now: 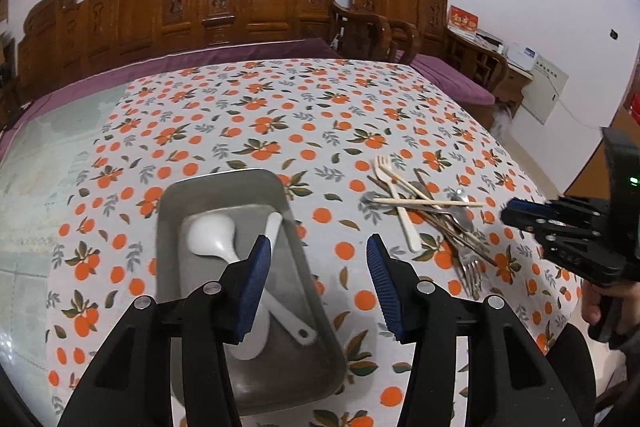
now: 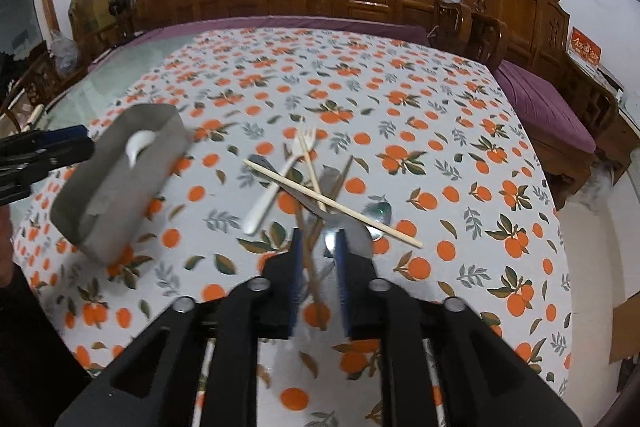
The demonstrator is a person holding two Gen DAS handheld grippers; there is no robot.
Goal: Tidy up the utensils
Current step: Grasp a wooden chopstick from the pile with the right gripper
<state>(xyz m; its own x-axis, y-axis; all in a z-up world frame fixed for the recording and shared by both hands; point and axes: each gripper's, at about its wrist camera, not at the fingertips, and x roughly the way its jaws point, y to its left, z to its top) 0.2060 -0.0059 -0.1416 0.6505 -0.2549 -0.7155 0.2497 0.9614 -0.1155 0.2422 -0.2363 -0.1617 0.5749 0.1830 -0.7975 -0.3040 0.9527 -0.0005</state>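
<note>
Utensils (image 2: 316, 187) lie in a tangled heap on the orange-print tablecloth (image 2: 440, 115), well right of the grey metal tray (image 1: 224, 187): a white plastic fork (image 2: 276, 183), pale wooden chopsticks (image 2: 332, 203), dark chopsticks, metal spoons and metal forks, all crossing one another. Two white ladle-like spoons (image 1: 212, 235) already rest in the tray.

The left gripper (image 1: 316, 283) hangs above the tray's near right edge, jaws about half open and empty. The right gripper (image 2: 318, 263) sits low over the near end of the heap, jaws narrowly parted; dark chopstick shafts and a metal piece run between the blue pads, but blur hides whether the pads press on them, so I judge nothing is held yet.

The risk, as I read it, is the tangle. Closing here could catch several pieces at once, or pinch one shaft off-centre so it pivots and slips. Lifting one piece may drag the crossed pale chopsticks and scatter the rest toward the table's edge. Thin round shafts also slide easily from flat pads.
</note>
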